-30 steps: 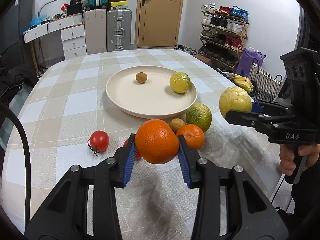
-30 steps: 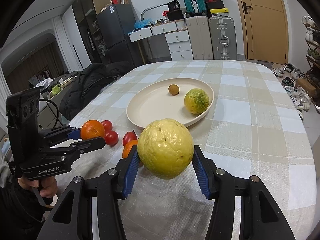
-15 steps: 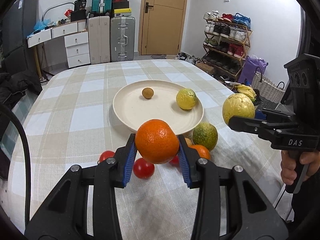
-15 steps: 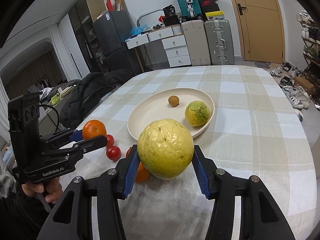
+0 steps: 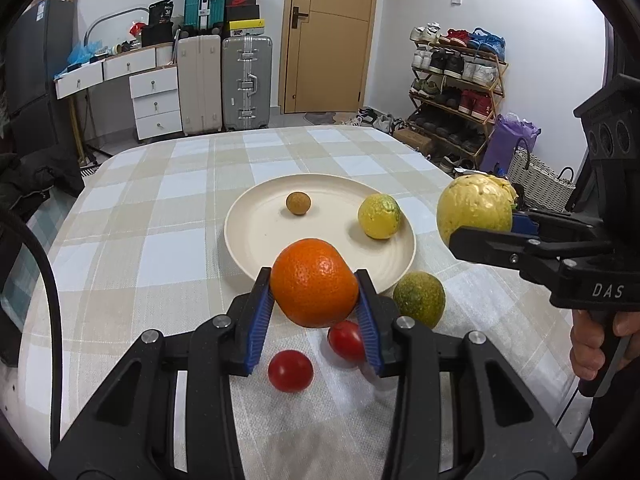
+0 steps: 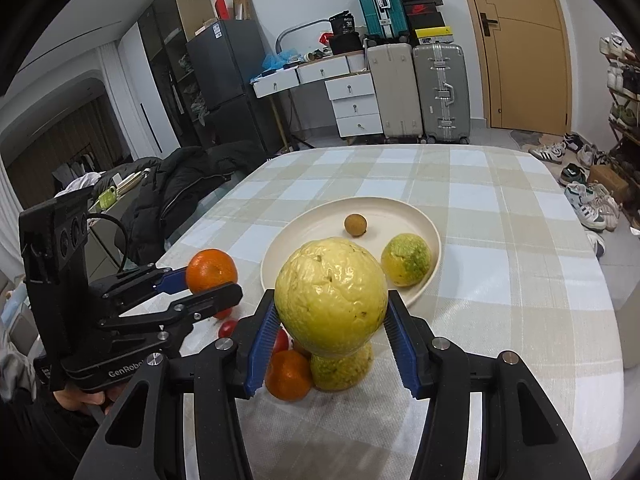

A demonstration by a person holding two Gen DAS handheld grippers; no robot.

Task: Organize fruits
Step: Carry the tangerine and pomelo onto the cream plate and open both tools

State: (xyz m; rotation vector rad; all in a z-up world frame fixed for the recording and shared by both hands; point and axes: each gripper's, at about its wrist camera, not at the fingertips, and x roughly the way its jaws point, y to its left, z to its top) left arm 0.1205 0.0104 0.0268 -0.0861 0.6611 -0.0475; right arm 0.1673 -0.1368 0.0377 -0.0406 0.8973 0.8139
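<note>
My left gripper (image 5: 315, 286) is shut on an orange (image 5: 315, 282) and holds it above the table, just short of the cream plate (image 5: 256, 240). My right gripper (image 6: 331, 300) is shut on a big yellow fruit (image 6: 331, 296), held in the air right of the plate; the fruit also shows in the left wrist view (image 5: 474, 208). The plate holds a small brown fruit (image 5: 298, 203) and a yellow-green citrus (image 5: 379, 216). On the cloth below lie a green citrus (image 5: 419, 299), two tomatoes (image 5: 290, 370), and a small orange (image 6: 288, 376).
The table has a checked cloth (image 5: 160, 208) with rounded edges. A dark jacket (image 6: 180, 184) lies on a chair at the left. Suitcases (image 5: 246, 80), drawers and a shoe rack (image 5: 456, 80) stand beyond the table.
Both grippers have risen and drawn back with their fruits; the fruits on the cloth now sit lower in both views. The grips are unchanged.
</note>
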